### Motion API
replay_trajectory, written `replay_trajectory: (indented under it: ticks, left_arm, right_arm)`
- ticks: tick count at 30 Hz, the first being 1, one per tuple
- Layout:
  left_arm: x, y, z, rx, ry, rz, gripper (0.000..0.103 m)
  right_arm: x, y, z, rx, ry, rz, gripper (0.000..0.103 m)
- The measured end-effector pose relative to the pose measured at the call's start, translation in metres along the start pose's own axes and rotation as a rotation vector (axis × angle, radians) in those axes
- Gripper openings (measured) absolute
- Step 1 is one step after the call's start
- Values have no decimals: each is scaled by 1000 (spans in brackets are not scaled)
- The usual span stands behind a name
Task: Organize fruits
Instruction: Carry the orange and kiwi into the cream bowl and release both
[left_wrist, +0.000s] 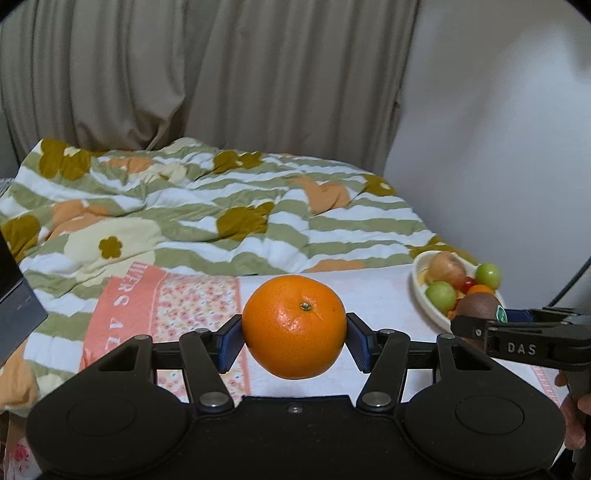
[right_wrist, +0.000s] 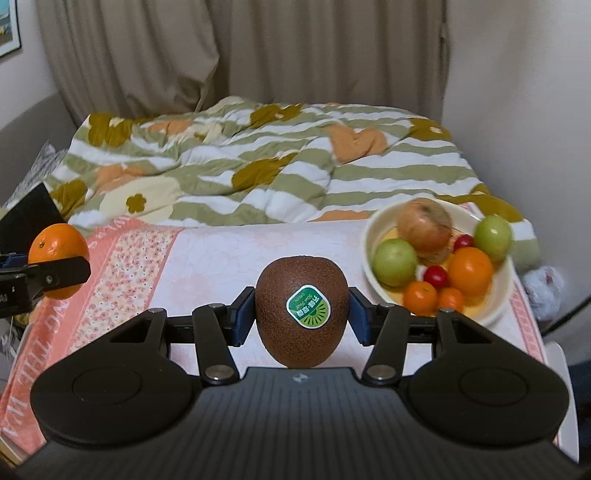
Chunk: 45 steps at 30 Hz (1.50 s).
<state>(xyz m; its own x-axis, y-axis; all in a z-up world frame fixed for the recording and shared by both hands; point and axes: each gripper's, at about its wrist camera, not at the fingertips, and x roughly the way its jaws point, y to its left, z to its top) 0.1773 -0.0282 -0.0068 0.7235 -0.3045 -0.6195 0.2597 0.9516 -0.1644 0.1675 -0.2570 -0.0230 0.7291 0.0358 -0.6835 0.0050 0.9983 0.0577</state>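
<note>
1. The left hand-held gripper (left_wrist: 294, 339) pinches an orange (left_wrist: 294, 326) between its blue pads (left_wrist: 229, 343), one pad on each side of the fruit. The stem end faces up toward the camera.
2. The orange is held clear above the pink floral cloth (left_wrist: 192, 299) that covers the bed.
3. The right hand-held gripper (right_wrist: 302, 320) pinches a kiwi (right_wrist: 302, 317) between its blue pads (right_wrist: 242, 320). The kiwi stands on end, with a green sticker (right_wrist: 307, 306) facing the camera.
4. In the right wrist view, a white bowl (right_wrist: 495, 306) sits on the cloth at 2 o'clock from the kiwi, near it but apart.
5. The bowl holds an apple (right_wrist: 424, 229), two green fruits (right_wrist: 394, 262), several small oranges (right_wrist: 471, 269) and red cherry-sized fruits (right_wrist: 436, 277).
6. In the left wrist view, the right hand-held gripper and its kiwi appear at 3 o'clock from the orange, in front of the bowl.
7. A striped floral quilt (left_wrist: 229, 206) lies rumpled at 12 o'clock, beyond the cloth, with a curtain (left_wrist: 207, 74) behind it.
</note>
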Motion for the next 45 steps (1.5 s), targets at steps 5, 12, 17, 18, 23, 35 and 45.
replay_trajectory:
  ticks: [5,12,17,18,23,35,45]
  left_arm:
    - [-6,-21,5,22,-25,-17,62]
    - [-4,-73,9,22,-52,-19,62]
    - [9,-120,12,18,-55,-11,62]
    - [13,-128,12,18,-52,-12,62]
    - [39,-172,15,19,-37,-10,62]
    - [126,-233,20,92,43,-41,62]
    - [186,-255,9,262,113,-53,62]
  right_arm:
    - [-28,-19,-5,21,-23,-18,68]
    - [-53,-65,-3,19,-44,-5,68]
    - [-61,-108,3,-4,-40,26,68]
    - [-61,-117,4,-9,-41,32,68]
    - [-50,-164,9,-18,-39,60,68]
    - [-2,-232,18,10,5,86,68]
    - [25,-250,16,61,47,58,68]
